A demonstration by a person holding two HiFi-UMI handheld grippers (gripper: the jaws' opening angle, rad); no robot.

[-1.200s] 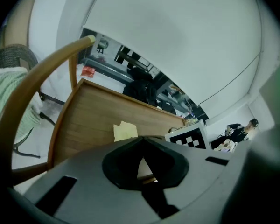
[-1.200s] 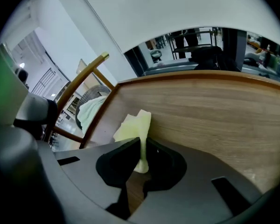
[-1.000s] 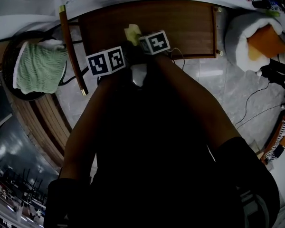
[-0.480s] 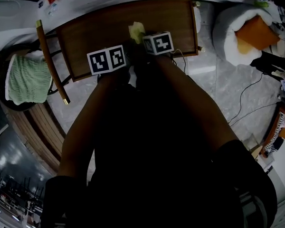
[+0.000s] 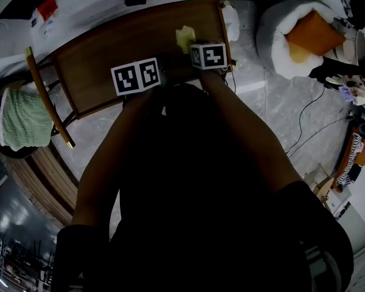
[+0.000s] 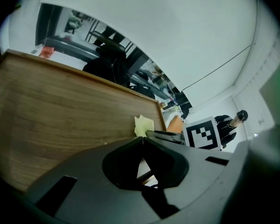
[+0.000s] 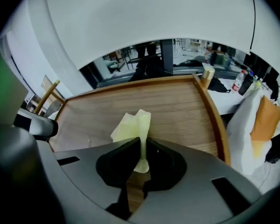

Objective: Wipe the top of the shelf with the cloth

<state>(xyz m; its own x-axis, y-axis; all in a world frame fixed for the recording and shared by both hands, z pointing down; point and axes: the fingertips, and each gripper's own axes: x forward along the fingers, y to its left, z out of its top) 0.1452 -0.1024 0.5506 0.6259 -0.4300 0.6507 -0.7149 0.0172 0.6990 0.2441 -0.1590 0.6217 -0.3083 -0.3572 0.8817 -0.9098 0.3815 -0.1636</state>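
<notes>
The shelf top [image 5: 121, 47] is a brown wooden board with a raised rim; it fills much of the right gripper view as the shelf top [image 7: 177, 104]. A pale yellow cloth [image 5: 184, 39] lies near its right end. My right gripper [image 7: 141, 143] is shut on the cloth [image 7: 134, 124], which sticks up between the jaws and rests on the wood. My left gripper [image 6: 141, 140] is shut with nothing in it, just left of the right one, over the shelf's near edge. The left gripper view shows the cloth [image 6: 143, 125] ahead.
A chair with a green towel [image 5: 21, 117] and a wooden rail [image 5: 45, 99] stands left of the shelf. A white cushion seat with an orange pillow [image 5: 304, 32] is to the right. Cables [image 5: 304, 120] trail over the marble floor. A dark bag lies behind the shelf.
Both grippers and the cloth have slid right along the shelf top; the cloth now sits close to the right rim.
</notes>
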